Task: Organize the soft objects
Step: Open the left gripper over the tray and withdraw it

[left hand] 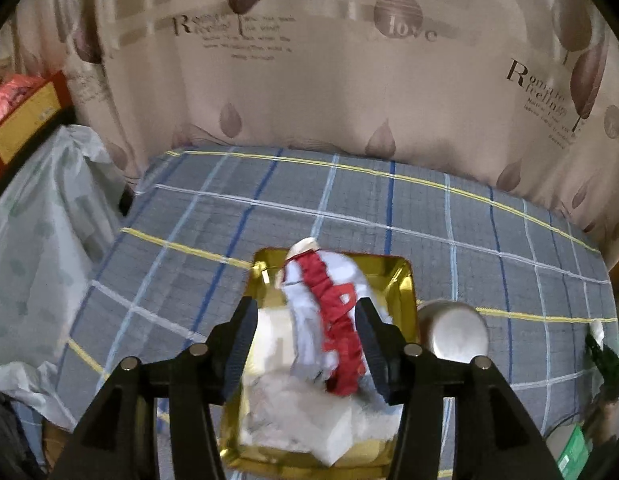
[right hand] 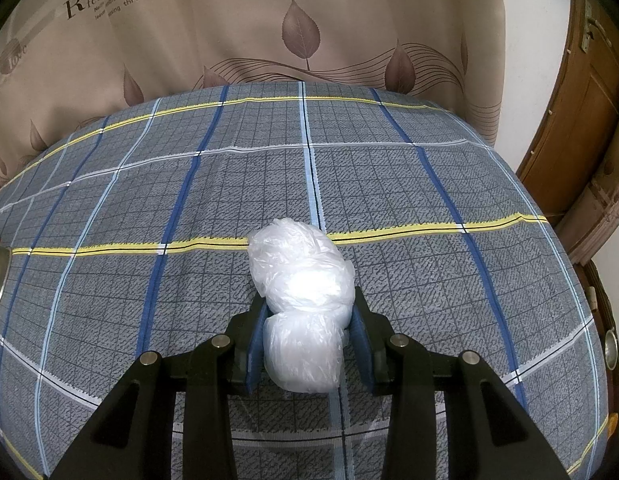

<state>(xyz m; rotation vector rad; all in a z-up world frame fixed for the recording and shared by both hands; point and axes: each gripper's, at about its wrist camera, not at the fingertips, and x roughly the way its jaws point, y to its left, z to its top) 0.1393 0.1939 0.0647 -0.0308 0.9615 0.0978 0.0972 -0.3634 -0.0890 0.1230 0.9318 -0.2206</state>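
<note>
A: How far along is the sorting?

B: Partly done, by the look of it. The gold tray (left hand: 405,280) on the bed (left hand: 389,216) already holds white cloths (left hand: 293,408), and a red-and-white garment (left hand: 329,312) lies across them toward the tray's far edge. The left gripper (left hand: 307,340) stands wide over it, the pads seemingly clear of the fabric. No earlier picture is given, so only the released look can be judged.

A: And what is left?

B: The bag (right hand: 305,292), a crumpled plastic bundle near the bed's middle. The right gripper (right hand: 309,340) is closed on it, both pads pressing its sides. It likely goes to the tray next.

A: Does each view show something different?

B: Yes. Only the left view shows the tray and a metal bowl (left hand: 457,332) just beside its right edge. Only the right view shows the bag and a door (right hand: 581,120).
</note>
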